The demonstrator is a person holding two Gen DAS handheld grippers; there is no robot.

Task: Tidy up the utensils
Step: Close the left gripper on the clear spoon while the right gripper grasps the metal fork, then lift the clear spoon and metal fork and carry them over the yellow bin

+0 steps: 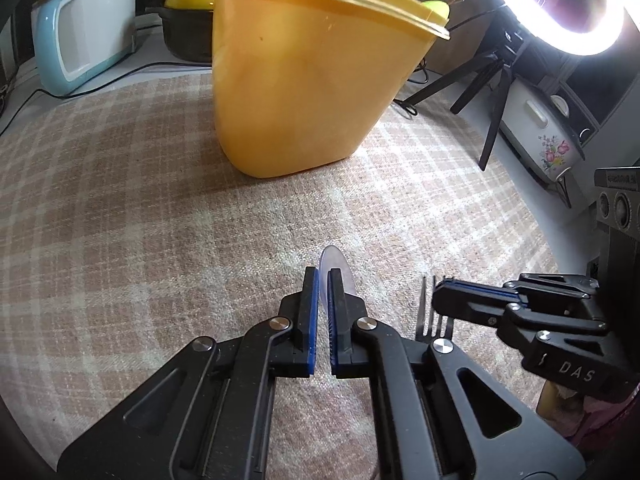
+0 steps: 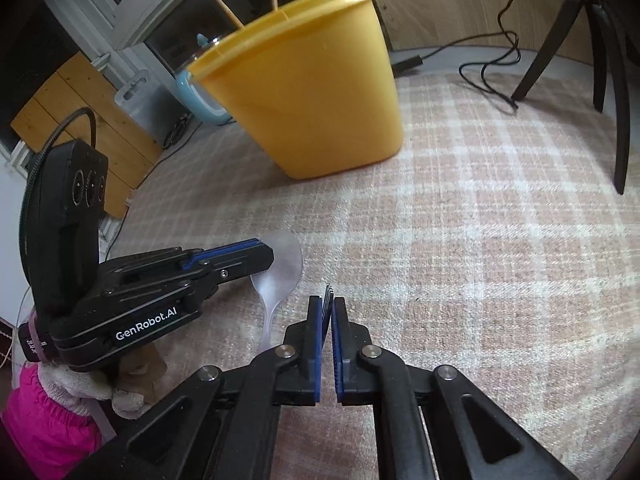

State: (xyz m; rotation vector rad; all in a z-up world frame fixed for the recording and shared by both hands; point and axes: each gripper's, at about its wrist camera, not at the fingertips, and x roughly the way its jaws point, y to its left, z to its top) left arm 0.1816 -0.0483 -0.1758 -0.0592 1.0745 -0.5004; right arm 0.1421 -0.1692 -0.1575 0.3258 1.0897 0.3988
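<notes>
A tall yellow plastic container point(image 1: 312, 76) stands on the checked cloth and holds several sticks and utensils; it also shows in the right wrist view point(image 2: 316, 92). My left gripper point(image 1: 323, 276) is shut on a clear plastic spoon point(image 1: 338, 268), whose bowl sticks out past the fingertips. In the right wrist view the left gripper point(image 2: 264, 252) and the clear spoon point(image 2: 280, 276) are at the left. My right gripper point(image 2: 327, 304) is shut on a black fork point(image 2: 329, 300), tines forward. In the left wrist view the right gripper point(image 1: 442, 284) holds the fork point(image 1: 436, 324) at the right.
A checked cloth point(image 1: 140, 208) covers the table. A light-blue toaster point(image 1: 84, 28) and a black pot point(image 1: 188, 32) stand behind the container. A ring light point(image 1: 560, 8) on a black tripod point(image 1: 492, 88) stands at the back right, with cables point(image 2: 492, 68) nearby.
</notes>
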